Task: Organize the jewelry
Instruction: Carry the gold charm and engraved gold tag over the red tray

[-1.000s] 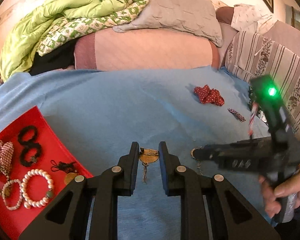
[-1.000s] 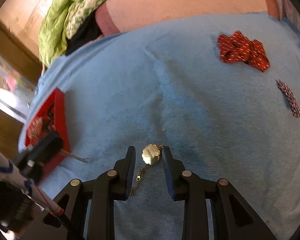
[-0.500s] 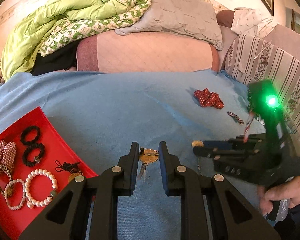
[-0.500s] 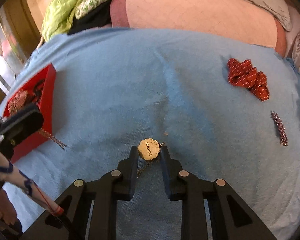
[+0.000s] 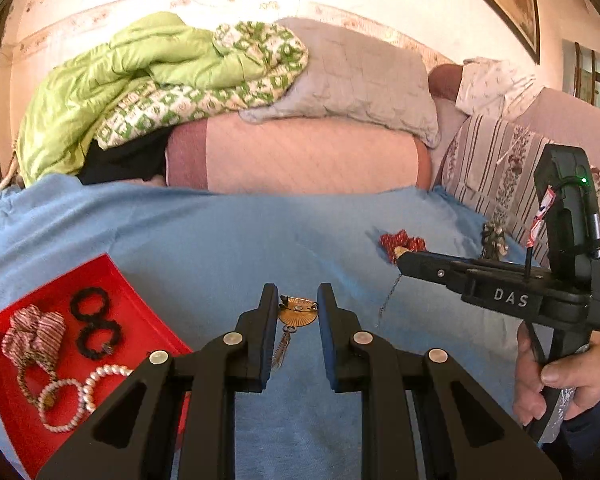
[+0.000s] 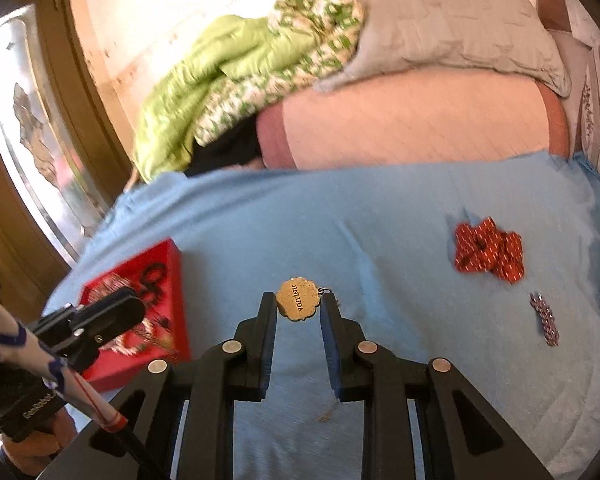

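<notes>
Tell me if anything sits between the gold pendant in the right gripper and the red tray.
Only the left gripper does: it hangs in front of the red tray with a fan-shaped pendant between its fingers. The gold pendant in the right gripper otherwise has just bare blue blanket to cross.

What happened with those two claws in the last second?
Both claws rose off the blue cloth. The right claw carries the round gold tag, its chain dangling; the left claw carries the fan-shaped gold pendant. The red tray and red scrunchie stayed put.
</notes>
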Demonstrator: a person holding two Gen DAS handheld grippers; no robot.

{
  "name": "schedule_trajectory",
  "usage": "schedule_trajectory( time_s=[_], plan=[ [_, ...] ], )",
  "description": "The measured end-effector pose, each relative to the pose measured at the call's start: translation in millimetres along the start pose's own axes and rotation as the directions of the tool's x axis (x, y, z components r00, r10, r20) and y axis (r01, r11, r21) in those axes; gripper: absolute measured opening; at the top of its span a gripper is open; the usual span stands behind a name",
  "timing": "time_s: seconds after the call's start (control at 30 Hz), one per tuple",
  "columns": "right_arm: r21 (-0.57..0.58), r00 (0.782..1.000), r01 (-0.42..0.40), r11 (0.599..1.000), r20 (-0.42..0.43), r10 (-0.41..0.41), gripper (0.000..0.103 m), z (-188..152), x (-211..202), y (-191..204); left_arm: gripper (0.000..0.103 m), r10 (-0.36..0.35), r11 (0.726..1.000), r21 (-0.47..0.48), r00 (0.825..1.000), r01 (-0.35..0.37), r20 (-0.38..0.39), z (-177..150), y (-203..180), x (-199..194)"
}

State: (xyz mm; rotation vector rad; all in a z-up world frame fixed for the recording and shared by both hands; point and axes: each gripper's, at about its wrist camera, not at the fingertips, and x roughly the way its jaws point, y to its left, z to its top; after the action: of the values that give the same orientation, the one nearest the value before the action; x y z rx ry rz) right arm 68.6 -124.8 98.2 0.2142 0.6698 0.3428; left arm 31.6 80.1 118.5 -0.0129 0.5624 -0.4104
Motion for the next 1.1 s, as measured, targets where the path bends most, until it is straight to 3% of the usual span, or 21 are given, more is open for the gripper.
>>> schedule_trajectory(
  time_s=[0.47, 1.1],
  plan=[
    [-0.068, 0.979, -0.189, 0.98, 0.058, 0.193, 0.024, 16, -25, 84, 0.019, 0.091, 0.993, -0.078, 0.995, -0.087, 0.043, 0, 53, -45],
    [-0.144, 0.94, -0.341, 0.929, -0.025, 0.341, 0.024, 2, -13, 210, 0.019, 0.195, 0.954, -0.224, 0.98, -0.199, -0.038, -38, 154, -83]
  ],
)
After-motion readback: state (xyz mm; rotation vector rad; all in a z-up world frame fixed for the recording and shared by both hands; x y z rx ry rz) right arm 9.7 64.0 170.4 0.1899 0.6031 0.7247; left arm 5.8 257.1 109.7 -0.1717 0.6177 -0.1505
